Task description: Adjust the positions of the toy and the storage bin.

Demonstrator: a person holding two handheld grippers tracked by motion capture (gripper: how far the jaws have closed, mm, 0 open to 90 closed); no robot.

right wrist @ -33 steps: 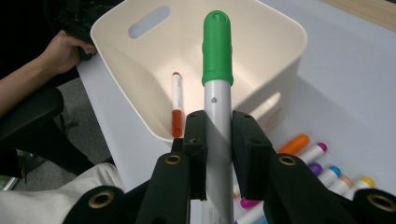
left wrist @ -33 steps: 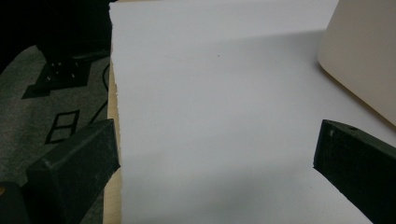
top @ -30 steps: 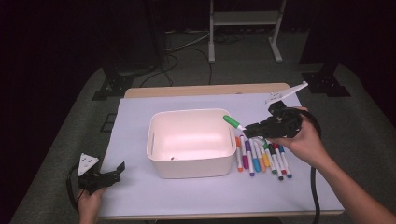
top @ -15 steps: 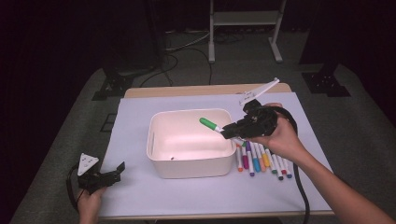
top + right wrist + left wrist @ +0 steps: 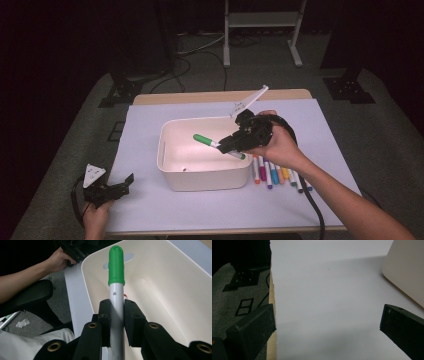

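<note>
The right gripper (image 5: 231, 146) is clamping a green-capped marker (image 5: 215, 145) by its grey barrel, the two black jaws pressing on either side of it, as the right gripper view shows close up (image 5: 116, 322). The person's right hand (image 5: 278, 145) is holding this gripper over the open white bin (image 5: 172, 167), so the marker (image 5: 116, 282) is hanging in the air above the bin's hollow with its green cap pointing toward the bin's far left wall. Just beside the bin's right wall, a row of coloured markers (image 5: 277, 175) is lying side by side on the white table cover (image 5: 150, 115). Well apart from all this, at the cover's near left corner, the left gripper (image 5: 125, 182) is resting in the person's left hand (image 5: 95, 217) with its jaws standing wide apart and nothing between them; the left gripper view is looking along them across the bare cover (image 5: 324, 290) toward a corner of the bin (image 5: 407, 267).
</note>
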